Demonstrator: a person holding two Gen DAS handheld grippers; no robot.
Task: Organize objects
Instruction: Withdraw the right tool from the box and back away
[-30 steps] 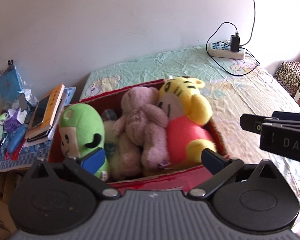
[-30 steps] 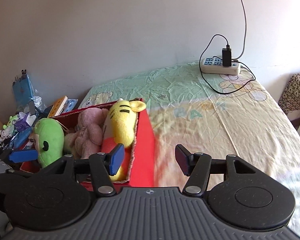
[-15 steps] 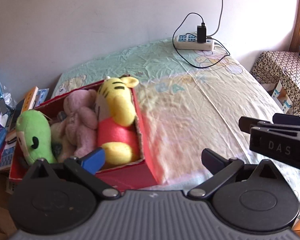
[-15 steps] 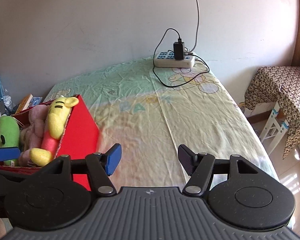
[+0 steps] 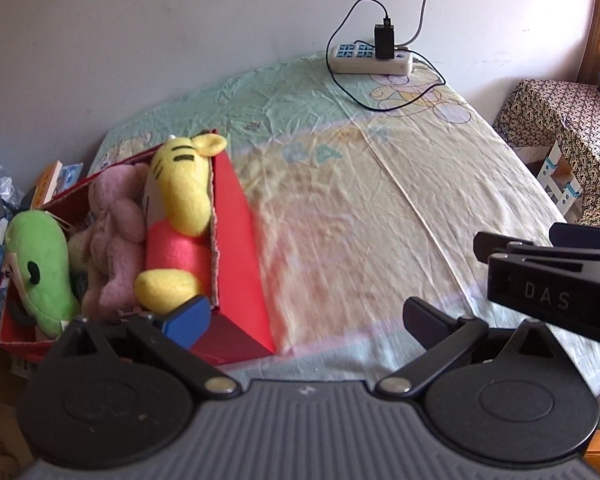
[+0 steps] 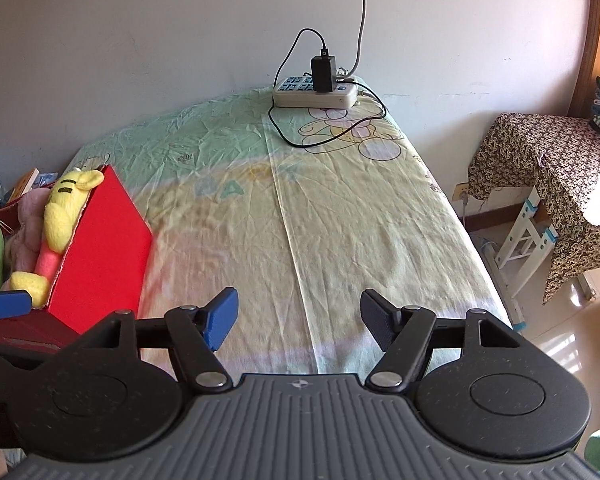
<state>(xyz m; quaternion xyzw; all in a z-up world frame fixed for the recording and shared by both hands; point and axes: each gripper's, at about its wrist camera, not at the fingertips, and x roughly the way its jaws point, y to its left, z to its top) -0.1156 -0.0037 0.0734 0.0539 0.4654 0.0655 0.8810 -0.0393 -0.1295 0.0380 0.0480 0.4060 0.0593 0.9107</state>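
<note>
Left hand-held gripper (image 5: 308, 316): fingers spread wide, nothing between them; it hangs above the near edge of the bed, with its blue-padded finger (image 5: 188, 316) in front of the box's near right corner.
Right hand-held gripper (image 6: 300, 320): fingers spread, nothing held; it hangs over the bare sheet near the foot of the bed. Its black body with "DAS" lettering shows at the right edge of the left wrist view.
Red box (image 5: 236, 248): open-topped cardboard, sits on the left side of the bed near the front edge, to the left of both grippers.
Yellow tiger plush (image 5: 180, 200): lies in the box against its right wall, red shirt at mid-body, head toward the wall of the room, one ear over the rim.
Pink plush (image 5: 116, 232): in the box, pressed against the tiger's left side.
Green plush (image 5: 40, 260): at the left end of the box, leaning on the left wall.
Bed sheet (image 6: 340, 220): pale green and yellow, cartoon bear print, wrinkled.
Power strip (image 6: 316, 94): white, at the far end of the bed against the wall, a black adapter plugged in and a black cable looped on the sheet.
Side stand (image 6: 548, 168): right of the bed, draped in dark patterned cloth, well apart from the box.
Left clutter (image 5: 48, 180): books and small items beyond the box; details too small to tell.
</note>
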